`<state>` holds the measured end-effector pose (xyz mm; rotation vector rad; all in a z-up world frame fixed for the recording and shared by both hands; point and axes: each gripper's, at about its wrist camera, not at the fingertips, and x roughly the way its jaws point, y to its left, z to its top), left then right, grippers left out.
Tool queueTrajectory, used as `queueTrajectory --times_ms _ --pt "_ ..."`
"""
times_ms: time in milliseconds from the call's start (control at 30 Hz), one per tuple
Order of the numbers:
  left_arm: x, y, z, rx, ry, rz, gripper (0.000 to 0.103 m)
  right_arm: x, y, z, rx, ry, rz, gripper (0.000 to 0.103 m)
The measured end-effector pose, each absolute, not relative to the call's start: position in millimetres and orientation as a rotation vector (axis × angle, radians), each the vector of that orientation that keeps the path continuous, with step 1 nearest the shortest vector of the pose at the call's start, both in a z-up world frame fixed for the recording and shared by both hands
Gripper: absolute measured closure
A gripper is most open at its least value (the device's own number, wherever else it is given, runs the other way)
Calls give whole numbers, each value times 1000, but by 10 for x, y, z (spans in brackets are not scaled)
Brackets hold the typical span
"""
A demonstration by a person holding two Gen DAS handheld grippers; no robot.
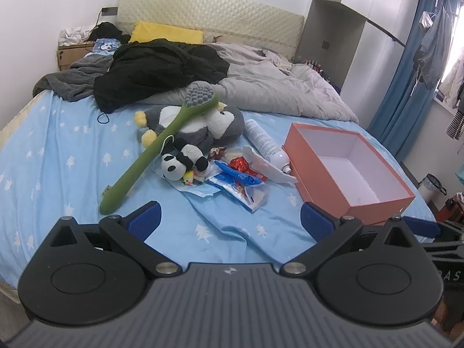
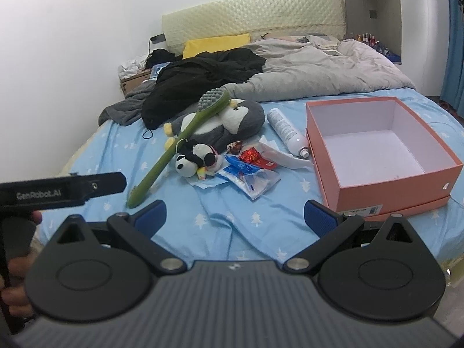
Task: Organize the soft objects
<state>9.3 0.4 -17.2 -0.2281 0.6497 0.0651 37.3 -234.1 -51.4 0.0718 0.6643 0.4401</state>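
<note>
A grey and white penguin plush (image 1: pixel 220 124) (image 2: pixel 237 119) lies mid-bed. A small panda plush (image 1: pixel 181 161) (image 2: pixel 195 158) lies in front of it, with a tiny yellow toy (image 1: pixel 188 177) beside it. A green long-handled brush (image 1: pixel 150 150) (image 2: pixel 174 150) leans across both plushes. An open pink box (image 1: pixel 342 171) (image 2: pixel 377 156) with a white inside stands to the right, empty. My left gripper (image 1: pixel 230 220) is open and empty, low over the sheet before the pile. My right gripper (image 2: pixel 235 217) is open and empty too.
A white spray can (image 1: pixel 266 145) (image 2: pixel 287 132), a white cloth (image 1: pixel 266 163), snack wrappers (image 1: pixel 240 177) (image 2: pixel 249 171) and a plastic bag lie between plushes and box. Black clothes (image 1: pixel 162 66), a grey towel and a grey duvet (image 1: pixel 275 87) cover the bed's far half.
</note>
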Motion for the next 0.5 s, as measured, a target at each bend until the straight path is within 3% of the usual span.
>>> queueTrajectory --times_ms 500 --pt "145 -75 -272 -164 663 69 0 413 -2393 -622 100 704 414 0"
